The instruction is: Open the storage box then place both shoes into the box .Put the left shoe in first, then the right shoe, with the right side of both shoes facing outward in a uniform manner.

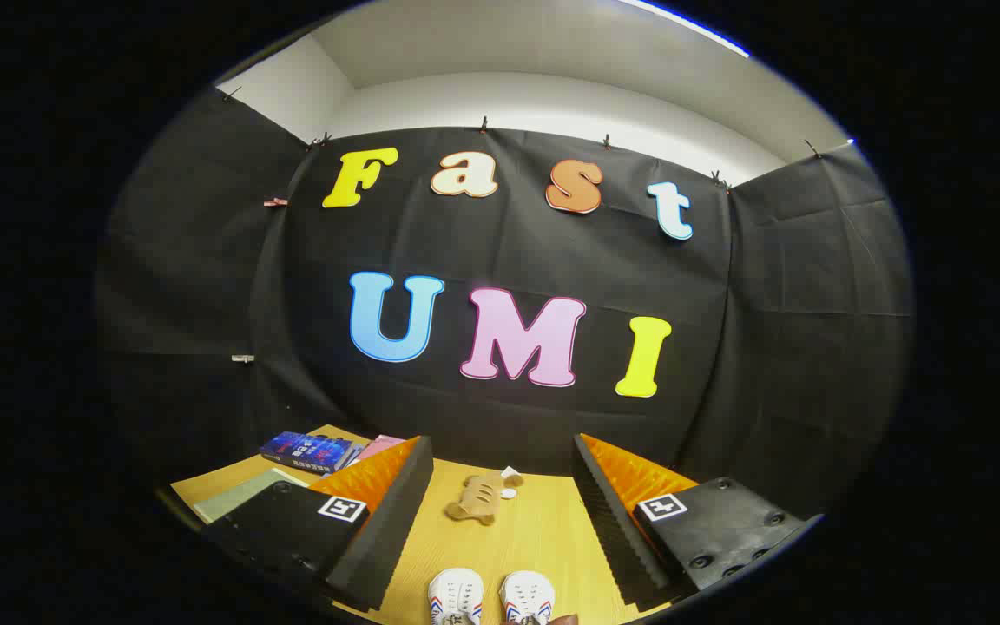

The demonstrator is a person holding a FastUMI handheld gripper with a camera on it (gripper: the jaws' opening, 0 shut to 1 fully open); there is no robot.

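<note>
The tool (500,521) was held level above the bench (535,538), its two fingers spread wide with nothing between the ribbed black pads (383,529). Each finger had an orange back and a small square marker on its black body. Down in the gap between the fingers, at the near edge of the bench, stood a pair of white shoes with red and blue stripes, toes pointing away: the left shoe (456,597) and the right shoe (527,597) side by side, just apart. A dark brown bit of something (562,619) showed just beside the right shoe; I couldn't tell what it was. Farther along the bench, beyond the shoes and still between the fingers, lay a small tan plush toy (476,500) with something small and white (510,477) at its far end. Off past the left finger lay a blue book (309,451), a pink one (378,445) beside it, and a grey-green sheet (244,493) nearer. Black cloth (778,347) hung all around.
</note>
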